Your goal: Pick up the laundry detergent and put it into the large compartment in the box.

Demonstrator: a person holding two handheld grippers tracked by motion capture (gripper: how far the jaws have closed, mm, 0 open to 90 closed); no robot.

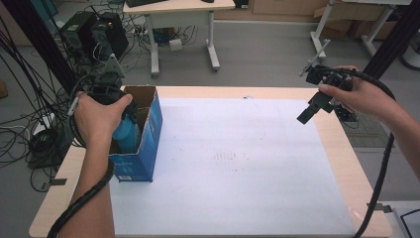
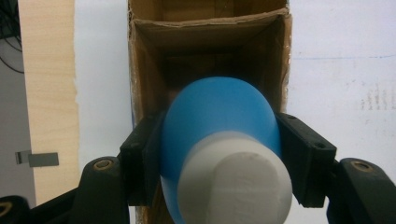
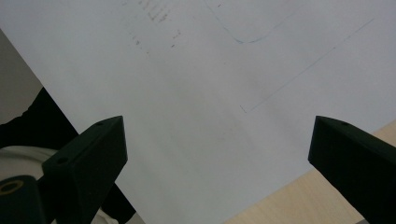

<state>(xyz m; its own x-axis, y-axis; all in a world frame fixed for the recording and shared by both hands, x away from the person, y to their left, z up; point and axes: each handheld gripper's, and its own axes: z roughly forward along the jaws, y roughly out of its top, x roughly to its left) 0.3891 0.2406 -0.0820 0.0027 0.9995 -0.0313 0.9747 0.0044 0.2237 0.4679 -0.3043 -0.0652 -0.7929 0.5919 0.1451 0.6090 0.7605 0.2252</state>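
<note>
A blue bottle (image 2: pixel 217 114) with a white cap (image 2: pixel 236 186) is clamped between the jaws of my left gripper (image 2: pixel 217 156), cap end toward the camera. It hangs in the mouth of an open blue cardboard box (image 1: pixel 148 131) at the table's left side; in the high view the blue bottle (image 1: pixel 126 131) sits partly inside the box under my left gripper (image 1: pixel 106 91). My right gripper (image 1: pixel 312 110) is held above the table's right side, open with nothing between its jaws; in the right gripper view its fingertips (image 3: pixel 100 140) stand wide apart over the white sheet (image 3: pixel 210 93).
A white sheet (image 1: pixel 233 163) covers most of the wooden table (image 1: pixel 341 148). Faint pen lines and smudges mark the sheet. Beyond the table stand a desk (image 1: pixel 181 10), computer towers (image 1: pixel 91 32) and tangled cables on the floor.
</note>
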